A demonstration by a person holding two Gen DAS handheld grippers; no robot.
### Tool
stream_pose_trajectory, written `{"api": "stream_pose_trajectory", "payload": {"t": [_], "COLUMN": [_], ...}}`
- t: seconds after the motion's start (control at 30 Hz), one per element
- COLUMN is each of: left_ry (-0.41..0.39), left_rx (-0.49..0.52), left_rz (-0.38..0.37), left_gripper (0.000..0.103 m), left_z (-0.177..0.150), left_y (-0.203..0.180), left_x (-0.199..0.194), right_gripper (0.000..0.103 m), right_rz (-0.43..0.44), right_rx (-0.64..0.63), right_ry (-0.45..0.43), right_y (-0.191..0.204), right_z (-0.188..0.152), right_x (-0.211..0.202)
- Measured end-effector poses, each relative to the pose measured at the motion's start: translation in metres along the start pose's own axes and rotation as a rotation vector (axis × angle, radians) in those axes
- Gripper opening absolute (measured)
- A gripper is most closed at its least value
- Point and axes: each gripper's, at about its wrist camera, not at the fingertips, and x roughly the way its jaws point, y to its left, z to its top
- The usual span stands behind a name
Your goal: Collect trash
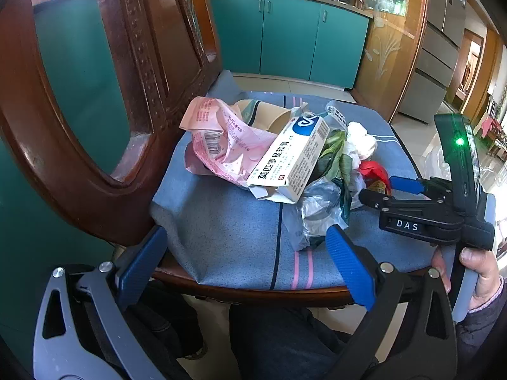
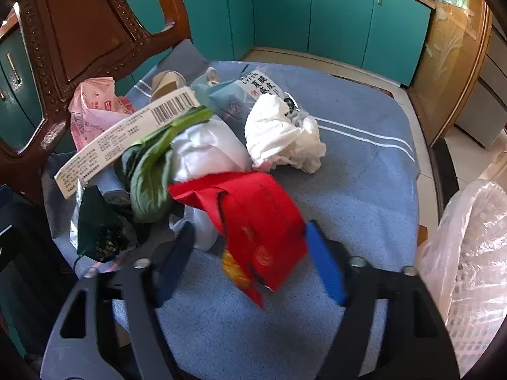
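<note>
A heap of trash lies on a blue chair cushion (image 1: 221, 221): a white medicine box (image 1: 290, 158), a pink wrapper (image 1: 218, 139), green leaves (image 2: 149, 174), crumpled white tissue (image 2: 285, 136), a clear plastic wrapper (image 1: 312, 212) and a red packet (image 2: 256, 218). My left gripper (image 1: 244, 262) is open at the cushion's near edge, its right finger beside the clear wrapper. My right gripper (image 2: 250, 262) is open, its fingers on either side of the red packet; it also shows in the left wrist view (image 1: 377, 186) at the heap's right side.
The carved wooden chair back (image 1: 133, 95) rises to the left of the heap. A translucent plastic bag (image 2: 465, 253) hangs at the right of the chair. Teal cabinets (image 1: 285, 31) and a tiled floor lie behind. My legs are under the chair's front edge.
</note>
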Motion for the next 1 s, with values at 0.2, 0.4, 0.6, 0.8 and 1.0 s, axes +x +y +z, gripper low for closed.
{"api": "stream_pose_trajectory", "payload": {"t": [0.2,0.4,0.6,0.8,1.0], "left_ry": [0.003,0.002,0.005,0.009,0.02], "left_rx": [-0.003,-0.01,-0.012,-0.011,-0.006], "left_rz": [-0.022,-0.042,-0.063,-0.08,-0.081], "left_gripper": [0.1,0.1,0.1,0.1,0.1], "left_z": [-0.003,-0.006,-0.007,-0.008,-0.01], "left_y": [0.003,0.01,0.015,0.016,0.014], "left_x": [0.001,0.002,0.003,0.003,0.005], "right_gripper": [0.04,0.034,0.032,0.032,0.032], "right_rz": [-0.046,-0.071,-0.107,-0.132,-0.128], "right_rx": [0.024,0.058,0.045,0.027,0.027], "right_ry": [0.003,0.008,-0.005,-0.02,-0.029], "right_y": [-0.007,-0.011,-0.006,-0.001,-0.001], "right_z": [-0.005,-0.005,-0.002,-0.001,0.0], "right_x": [-0.005,-0.011,-0.025,-0.038,-0.046]}}
